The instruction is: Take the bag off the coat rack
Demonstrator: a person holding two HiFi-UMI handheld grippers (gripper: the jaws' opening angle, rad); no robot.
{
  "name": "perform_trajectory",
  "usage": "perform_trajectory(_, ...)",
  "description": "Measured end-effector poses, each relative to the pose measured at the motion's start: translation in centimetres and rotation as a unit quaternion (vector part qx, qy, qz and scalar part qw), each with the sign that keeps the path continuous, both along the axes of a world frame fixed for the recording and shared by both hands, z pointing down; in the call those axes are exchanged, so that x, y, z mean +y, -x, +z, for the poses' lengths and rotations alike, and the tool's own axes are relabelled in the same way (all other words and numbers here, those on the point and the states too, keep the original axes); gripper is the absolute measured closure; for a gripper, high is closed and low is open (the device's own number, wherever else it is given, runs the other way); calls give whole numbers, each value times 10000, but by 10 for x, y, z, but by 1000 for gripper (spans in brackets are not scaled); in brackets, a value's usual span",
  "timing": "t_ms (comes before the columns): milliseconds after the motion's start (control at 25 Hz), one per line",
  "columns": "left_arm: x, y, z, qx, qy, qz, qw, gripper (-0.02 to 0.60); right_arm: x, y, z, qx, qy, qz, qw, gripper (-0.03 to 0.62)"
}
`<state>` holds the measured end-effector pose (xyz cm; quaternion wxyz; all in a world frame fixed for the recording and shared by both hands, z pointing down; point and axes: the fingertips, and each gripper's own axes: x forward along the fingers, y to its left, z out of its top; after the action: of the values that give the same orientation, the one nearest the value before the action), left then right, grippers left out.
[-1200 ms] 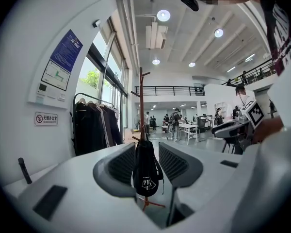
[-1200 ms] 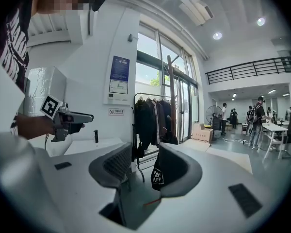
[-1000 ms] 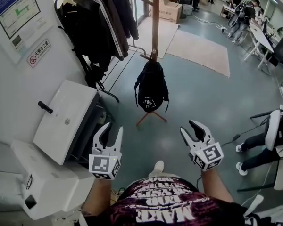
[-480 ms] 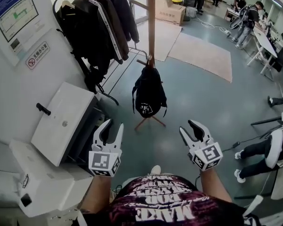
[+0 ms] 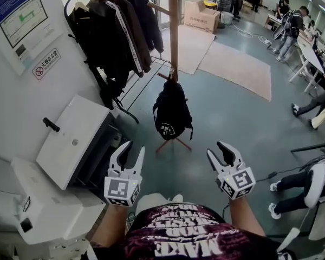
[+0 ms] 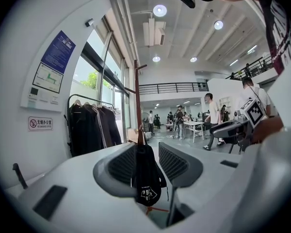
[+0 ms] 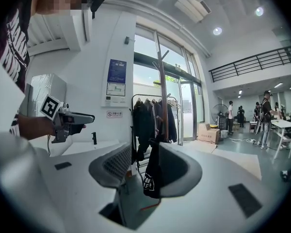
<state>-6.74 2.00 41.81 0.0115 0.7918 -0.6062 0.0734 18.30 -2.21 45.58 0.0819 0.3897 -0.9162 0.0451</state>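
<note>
Black bag (image 5: 172, 110) hung upright off the rack (image 5: 174, 31), well ahead, midway between left gripper (image 5: 133, 147) and right gripper (image 5: 216, 148), both gaping empty.

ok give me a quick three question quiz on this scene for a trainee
1. True or false: the black backpack hangs on the wooden coat rack.
2. The left tool is: A) open, holding nothing; B) shut on a strap; C) shut on a box.
3. Fill in: in the head view, the dark jackets hang to the backpack's ____.

Key: 1 true; 2 A; 3 left.
</note>
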Motion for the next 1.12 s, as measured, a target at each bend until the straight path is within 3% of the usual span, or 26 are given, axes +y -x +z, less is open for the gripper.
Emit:
perform_trajectory(360, -4, -7, -1, -67, 71, 55, 9999, 443, -5, -11, -6, -285, 54, 75, 9996, 413)
perform_trajectory(520, -12, -8, -3, -87, 12, 110, 9999, 443, -9, -10, -9, -205, -98, 146, 9996, 413)
perform_trajectory(1120, -57, 9, 3, 94, 37, 61, 9999, 443, -53, 13, -2, -87, 24, 44, 9999, 413)
